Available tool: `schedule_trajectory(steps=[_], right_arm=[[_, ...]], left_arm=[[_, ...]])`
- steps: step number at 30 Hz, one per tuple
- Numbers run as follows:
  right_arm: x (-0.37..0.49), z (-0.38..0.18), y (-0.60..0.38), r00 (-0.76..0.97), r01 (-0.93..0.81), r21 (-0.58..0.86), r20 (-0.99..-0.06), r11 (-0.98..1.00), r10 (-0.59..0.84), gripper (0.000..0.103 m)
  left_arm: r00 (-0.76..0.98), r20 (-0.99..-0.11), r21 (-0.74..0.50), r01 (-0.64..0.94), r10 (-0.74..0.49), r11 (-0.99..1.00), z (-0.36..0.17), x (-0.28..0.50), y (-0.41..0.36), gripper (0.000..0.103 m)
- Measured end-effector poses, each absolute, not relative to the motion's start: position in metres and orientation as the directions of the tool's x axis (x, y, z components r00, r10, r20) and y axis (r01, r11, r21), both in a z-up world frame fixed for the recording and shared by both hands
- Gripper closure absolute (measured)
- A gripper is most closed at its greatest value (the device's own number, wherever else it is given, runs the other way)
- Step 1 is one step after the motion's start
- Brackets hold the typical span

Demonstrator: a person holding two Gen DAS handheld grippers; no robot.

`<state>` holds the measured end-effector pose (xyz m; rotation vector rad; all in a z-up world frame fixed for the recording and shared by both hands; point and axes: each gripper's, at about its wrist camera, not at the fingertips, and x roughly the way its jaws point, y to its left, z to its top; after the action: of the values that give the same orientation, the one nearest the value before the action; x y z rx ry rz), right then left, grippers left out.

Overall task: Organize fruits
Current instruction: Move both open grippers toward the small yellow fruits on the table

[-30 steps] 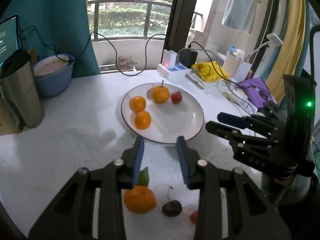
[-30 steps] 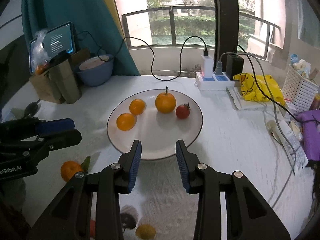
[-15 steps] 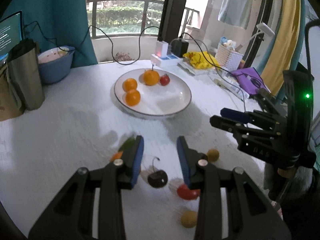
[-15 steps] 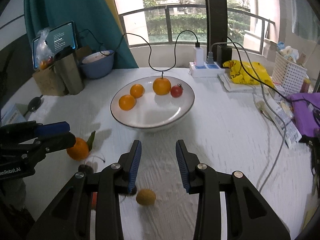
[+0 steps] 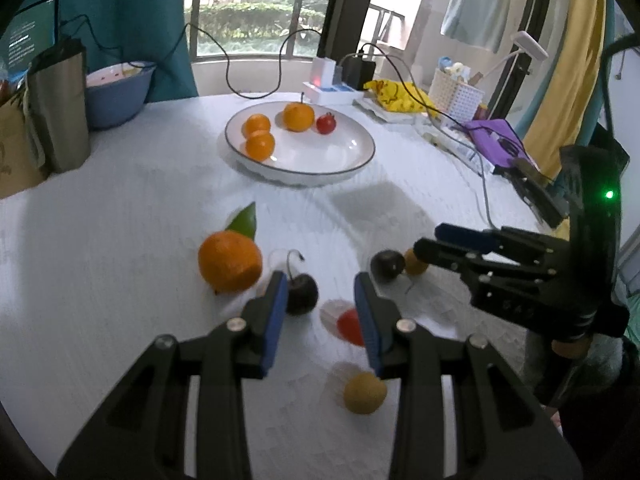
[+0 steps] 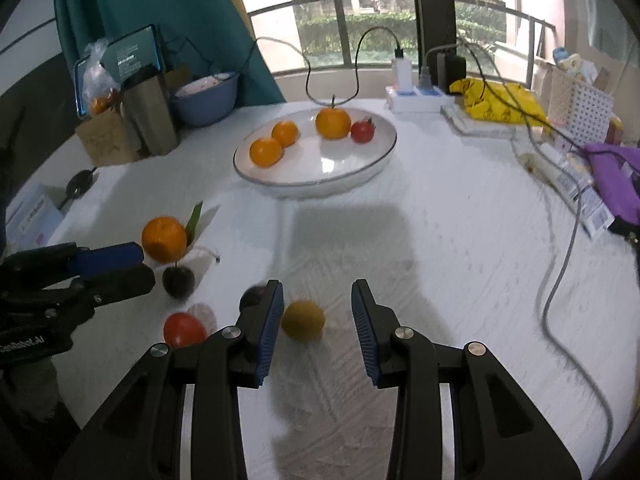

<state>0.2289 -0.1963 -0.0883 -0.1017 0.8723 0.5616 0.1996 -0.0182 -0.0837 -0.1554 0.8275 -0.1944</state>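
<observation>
Both of my hands have drawn back from the plate (image 6: 376, 160) and sunk toward the loose fruit on the near side of the table (image 6: 460, 240), which now fills the lower view where a second ago the plate did. My right gripper (image 6: 318, 312) has its jaws parted and bare, with a small yellow-brown fruit (image 6: 302, 320) on the table between them, nearer the left pad and untouched. My left gripper (image 5: 320, 300) is likewise released and holds nothing; a dark cherry (image 5: 302, 294) sits by its left pad and a small tomato (image 5: 349, 326) is half hidden behind the right pad.

I judge these little fruits light, round and apt to roll; the tomato and cherry look thin-skinned and soft, so I'd close gently across the widest part, not on the cherry's stem. The large orange with a leaf (image 5: 230, 266) looks firmer and wants wider jaws.

A second dark fruit (image 6: 252, 298) is mostly behind my right gripper's left finger. Motion blur smears the near table, and I cannot name the yellow-brown fruits' kind.
</observation>
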Motion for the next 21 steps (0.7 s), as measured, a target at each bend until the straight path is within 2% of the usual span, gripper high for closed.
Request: schedule_trajectory(steps=[5, 9, 12, 15, 21], right_arm=[[0.226, -0.099, -0.195, 0.485, -0.515, 0.147, -0.763, 0.845, 0.428, 0.065], [0.226, -0.101, -0.193, 0.460, -0.534, 0.160, -0.769, 0.830, 0.444, 0.065], [0.226, -0.101, -0.191, 0.454, -0.544, 0.158, -0.770, 0.824, 0.448, 0.073], [0.225, -0.102, -0.191, 0.449, -0.552, 0.157, -0.771, 0.819, 0.451, 0.076], [0.223, -0.101, -0.189, 0.456, -0.556, 0.147, -0.770, 0.818, 0.447, 0.076]], left_arm=[[0.650, -0.721, -0.232, 0.101, -0.241, 0.967, -0.092, 0.192, -0.019, 0.058], [0.641, -0.729, -0.235, 0.098, -0.242, 0.967, -0.096, 0.186, -0.020, 0.058], [0.630, -0.736, -0.240, 0.102, -0.249, 0.965, -0.099, 0.182, -0.023, 0.058], [0.618, -0.742, -0.244, 0.114, -0.261, 0.963, -0.102, 0.177, -0.027, 0.058], [0.593, -0.756, -0.237, 0.149, -0.278, 0.960, -0.109, 0.169, -0.037, 0.058]])
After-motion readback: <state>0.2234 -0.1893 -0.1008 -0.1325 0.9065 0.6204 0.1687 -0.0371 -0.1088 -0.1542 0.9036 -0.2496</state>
